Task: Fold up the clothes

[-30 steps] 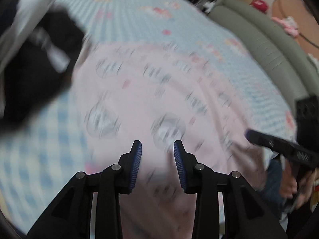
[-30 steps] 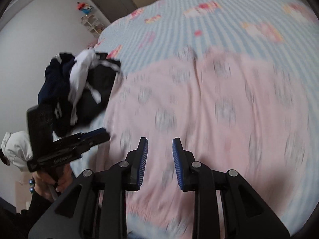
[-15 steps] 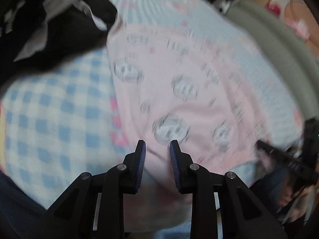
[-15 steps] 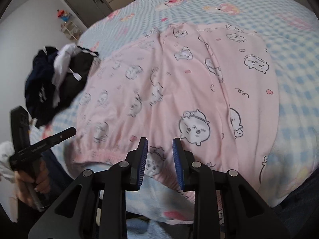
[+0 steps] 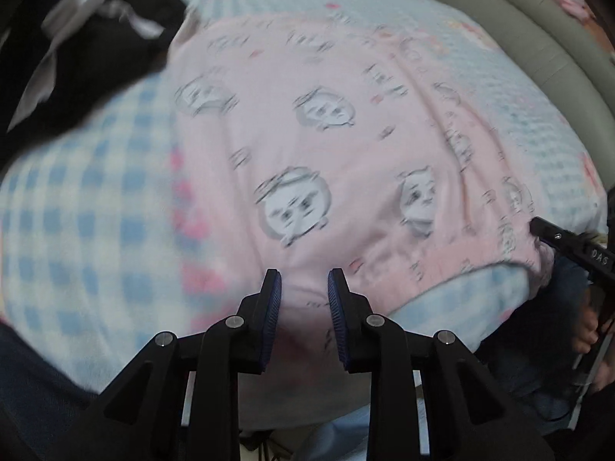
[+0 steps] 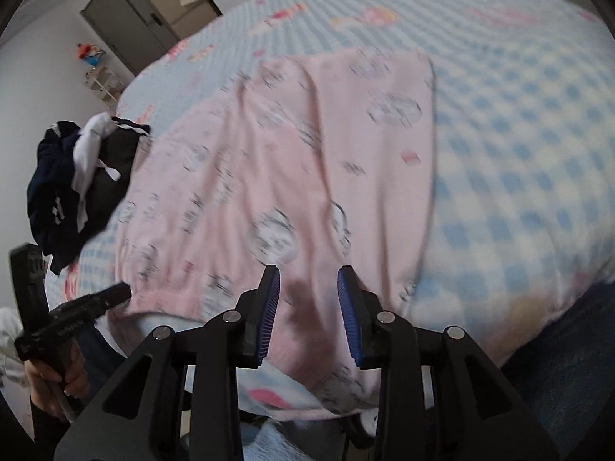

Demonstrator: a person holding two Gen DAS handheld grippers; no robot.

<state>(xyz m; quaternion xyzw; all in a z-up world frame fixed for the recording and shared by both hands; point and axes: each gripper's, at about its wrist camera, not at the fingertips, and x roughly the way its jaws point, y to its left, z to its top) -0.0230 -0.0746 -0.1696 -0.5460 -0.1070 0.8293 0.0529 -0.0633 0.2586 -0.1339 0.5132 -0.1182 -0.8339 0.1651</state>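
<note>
Fingers (image 5: 271, 307) of my left gripper (image 5: 303, 307) stand narrowly parted over the near hem of the pink garment (image 5: 326, 146), gripping nothing; those of my right gripper (image 6: 308, 307) stand a little wider over its other near corner, also free. The garment, printed with small cartoon faces, lies spread flat on the bed (image 6: 519, 134), whose cover is blue-and-white check. A pile of dark clothes (image 6: 73, 188) sits at the garment's far left. Beyond are a white wall (image 6: 42, 88) and grey door (image 6: 123, 27). Any lettering is blurred, unreadable.
</note>
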